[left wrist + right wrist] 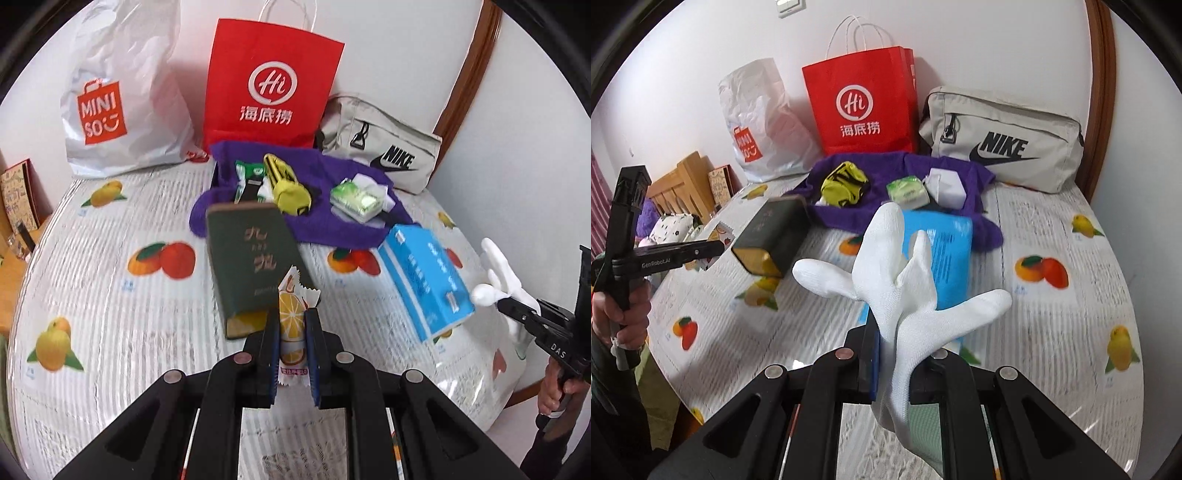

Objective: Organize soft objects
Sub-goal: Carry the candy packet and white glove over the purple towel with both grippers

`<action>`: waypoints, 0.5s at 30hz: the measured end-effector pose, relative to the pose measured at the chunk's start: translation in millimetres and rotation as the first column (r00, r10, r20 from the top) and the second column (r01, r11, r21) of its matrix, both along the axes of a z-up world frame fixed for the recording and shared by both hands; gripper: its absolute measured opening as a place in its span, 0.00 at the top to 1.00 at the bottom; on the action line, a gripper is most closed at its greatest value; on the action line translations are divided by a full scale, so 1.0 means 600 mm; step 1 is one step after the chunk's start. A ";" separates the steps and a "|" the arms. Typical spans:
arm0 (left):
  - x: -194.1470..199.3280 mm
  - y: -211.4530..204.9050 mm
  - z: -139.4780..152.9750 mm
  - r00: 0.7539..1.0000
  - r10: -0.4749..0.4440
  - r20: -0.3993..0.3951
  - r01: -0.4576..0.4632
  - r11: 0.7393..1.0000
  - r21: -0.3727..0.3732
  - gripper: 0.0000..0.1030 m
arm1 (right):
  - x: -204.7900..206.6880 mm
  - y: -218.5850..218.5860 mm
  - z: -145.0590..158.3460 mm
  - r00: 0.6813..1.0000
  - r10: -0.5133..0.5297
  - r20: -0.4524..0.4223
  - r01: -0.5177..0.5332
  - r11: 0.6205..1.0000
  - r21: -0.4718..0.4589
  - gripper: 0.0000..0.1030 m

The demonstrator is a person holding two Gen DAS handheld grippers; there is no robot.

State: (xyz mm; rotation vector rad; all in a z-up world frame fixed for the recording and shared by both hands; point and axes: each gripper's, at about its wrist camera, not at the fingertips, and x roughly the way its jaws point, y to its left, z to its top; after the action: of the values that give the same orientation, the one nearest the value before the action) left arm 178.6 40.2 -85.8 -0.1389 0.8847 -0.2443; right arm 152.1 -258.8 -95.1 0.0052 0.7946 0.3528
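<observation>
Open fruit-print tablecloth [110, 295] lies left and near; the dark green box [247, 266] and blue tissue pack [424, 280] block the centre; the purple cloth [332, 229] and bags crowd the wall.

1. Wall [979, 44]: plain white, evenly lit by soft daylight.
2. Wall switch plate [790, 6]: white, at the top edge of the right wrist view.
3. Door frame [1102, 92]: brown wood, curved by the lens, at the right.
4. Table covering [110, 295]: white, ribbed, printed with oranges and yellow fruit.
5. Wooden furniture [683, 177]: light pine, slatted, beyond the table's left side.
6. Striped cloth [598, 206]: pink and white, far left.
</observation>
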 end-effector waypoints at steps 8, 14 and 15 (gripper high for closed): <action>0.049 0.004 0.024 1.000 0.006 0.013 -0.006 1.000 -0.004 0.88 | 0.057 0.007 0.022 1.000 0.000 0.000 0.000 1.000 0.002 0.90; 0.101 0.005 0.032 1.000 0.007 0.007 -0.007 1.000 -0.006 0.88 | 0.114 0.010 0.040 1.000 -0.005 0.011 0.005 1.000 0.001 0.90; 0.109 0.004 0.033 1.000 0.007 0.006 -0.007 1.000 0.000 0.88 | 0.125 0.011 0.042 1.000 -0.005 0.012 0.005 1.000 0.000 0.90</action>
State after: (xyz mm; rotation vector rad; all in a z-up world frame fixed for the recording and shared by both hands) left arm 244.0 42.7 -66.3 -0.1414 0.8782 -0.2378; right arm 226.9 -252.4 -69.8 0.0049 0.7822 0.3480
